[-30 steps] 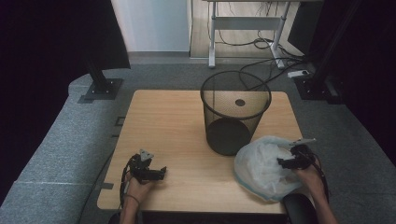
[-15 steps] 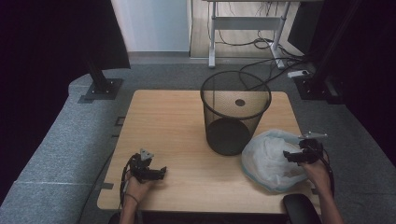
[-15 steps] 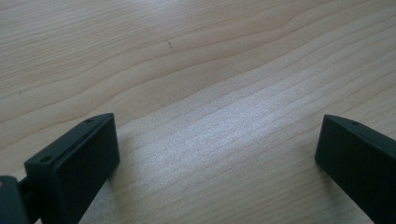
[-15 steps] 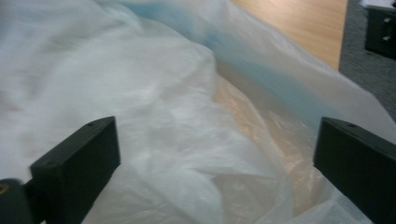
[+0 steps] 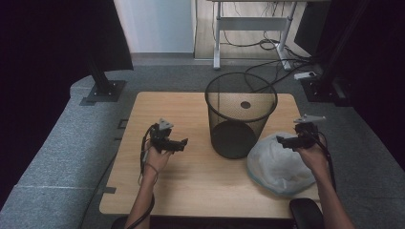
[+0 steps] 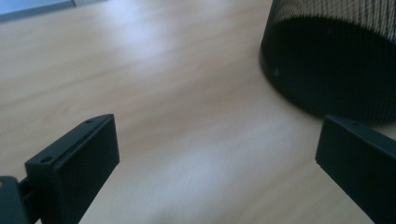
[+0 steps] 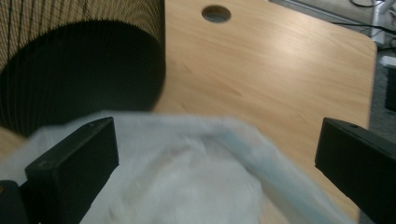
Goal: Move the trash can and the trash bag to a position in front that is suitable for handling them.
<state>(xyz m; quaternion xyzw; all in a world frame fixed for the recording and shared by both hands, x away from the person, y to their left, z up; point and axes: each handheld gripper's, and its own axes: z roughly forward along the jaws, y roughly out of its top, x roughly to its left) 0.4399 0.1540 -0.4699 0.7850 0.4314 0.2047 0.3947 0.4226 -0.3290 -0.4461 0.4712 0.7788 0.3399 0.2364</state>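
High view: a black wire-mesh wastebasket [image 5: 241, 114] is seen standing upright on the wooden tabletop [image 5: 191, 186], toward the far edge and a little right of the middle, with its open mouth facing up so that a liner can be dropped in from above. A crumpled translucent white bin bag [image 5: 277, 164] lies near the right edge, just beside the basket's base on the near side; whether the two touch cannot be told. The right gripper [image 5: 290, 140] is held above the bag's far part, pointed toward the basket, and its fingers have just been opening. In the right gripper view the fingers [image 7: 70, 161] are seen spread wide with the bag [image 7: 187, 182] lying loose below and between them, not pinched, and the basket's dark mesh wall [image 7: 79, 65] close ahead; the bag seems to have been let go so that a better hold on its rim can be found. The left gripper [image 5: 177, 143] is held over the bare left half of the tabletop, turned toward the basket. In the left gripper view its fingers [image 6: 74, 163] stand wide with nothing between them, and the basket's base [image 6: 327, 70] is seen ahead at the upper right, which suggests the basket is about to be steadied or the bag's mouth shared between both hands.
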